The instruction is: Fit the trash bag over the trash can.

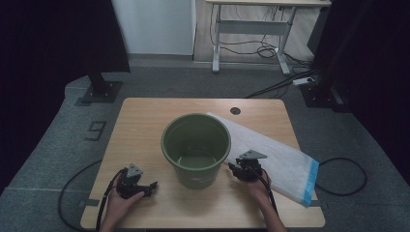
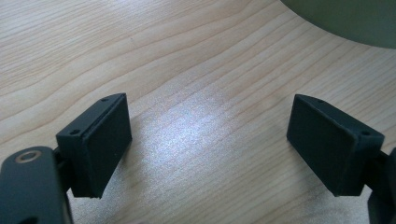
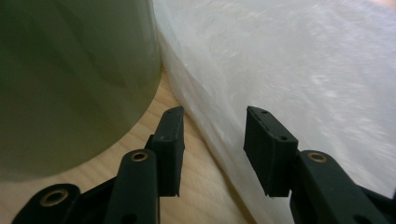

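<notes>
A green bucket (image 1: pixel 196 145) stands upright in the middle of the wooden table (image 1: pixel 145 125), with nothing in it. A white plastic bag (image 1: pixel 285 159) with a blue end lies flat to its right, one corner tucked behind the bucket. My right gripper (image 1: pixel 234 167) sits between bucket and bag. In the right gripper view it (image 3: pixel 214 140) is open, its jaws on either side of the bag's (image 3: pixel 289 60) near edge without pressing it, and the bucket (image 3: pixel 70 84) is close on the left. My left gripper (image 1: pixel 151 186) rests near the front left, open (image 2: pixel 210 144) over bare wood.
A round cable hole (image 1: pixel 235 110) sits at the table's far edge. A black stand base (image 1: pixel 99 89) is on the carpet at the back left, and a desk frame (image 1: pixel 251 24) with loose cables at the back. Bare wood lies left of the bucket.
</notes>
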The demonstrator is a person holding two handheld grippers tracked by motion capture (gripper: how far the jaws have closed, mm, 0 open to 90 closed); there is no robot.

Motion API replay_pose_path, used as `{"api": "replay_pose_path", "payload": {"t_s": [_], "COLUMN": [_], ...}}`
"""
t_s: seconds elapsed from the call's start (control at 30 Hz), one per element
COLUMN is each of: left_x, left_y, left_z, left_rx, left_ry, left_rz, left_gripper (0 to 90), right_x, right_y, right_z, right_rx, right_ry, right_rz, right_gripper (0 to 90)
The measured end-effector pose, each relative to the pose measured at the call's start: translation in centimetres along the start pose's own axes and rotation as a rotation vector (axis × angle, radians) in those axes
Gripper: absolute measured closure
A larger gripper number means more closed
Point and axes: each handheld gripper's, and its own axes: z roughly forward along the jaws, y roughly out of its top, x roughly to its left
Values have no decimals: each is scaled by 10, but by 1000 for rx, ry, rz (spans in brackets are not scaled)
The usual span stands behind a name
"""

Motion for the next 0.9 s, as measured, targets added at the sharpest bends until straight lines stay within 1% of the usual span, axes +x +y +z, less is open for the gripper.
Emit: {"api": "replay_pose_path", "payload": {"t_s": [0.03,0.1,0.13,0.17,0.2,0.23,0.27,0.33,0.37,0.43,0.47,0.57,0.6,0.63,0.73,0.87,0.9], "left_x": [0,0,1,1,1,1,1,1,1,1,1,1,1,1,1,1,1], "left_y": [0,0,1,1,1,1,1,1,1,1,1,1,1,1,1,1,1], "left_z": [0,0,1,1,1,1,1,1,1,1,1,1,1,1,1,1,1], "left_rx": [1,1,1,1,1,1,1,1,1,1,1,1,1,1,1,2,2], "left_ry": [0,0,-1,-1,-1,-1,0,2,2,3,3,3,3,2,3,5,6], "left_rz": [0,1,1,1,0,0,-1,-2,-2,-3,-3,-3,-3,-3,-4,-5,-6], "left_gripper": [137,135,134,133,132,132,132,132,132,132,133,133,133,133,133,133,133], "right_x": [1,5,6,6,6,4,4,1,-2,-4,-4,-5,-8,-8,-14,-19,-19], "right_y": [0,-3,-4,-4,-6,-6,-6,-8,-11,-16,-16,-26,-33,-33,-45,-53,-52], "right_z": [3,10,11,11,10,9,9,6,2,-5,-5,-17,-27,-27,-43,-54,-55], "right_rx": [6,24,25,25,23,23,23,26,24,21,21,23,17,17,13,9,-1], "right_ry": [-1,-10,-22,-22,-34,-36,-36,-43,-42,-44,-44,-46,-51,-51,-38,-33,-24], "right_rz": [-1,-19,-30,-30,-22,-21,-21,-16,-14,-20,-20,-35,-41,-41,-19,-9,0], "right_gripper": [597,622,646,646,704,743,743,833,883,888,888,889,889,889,889,888,814]}}
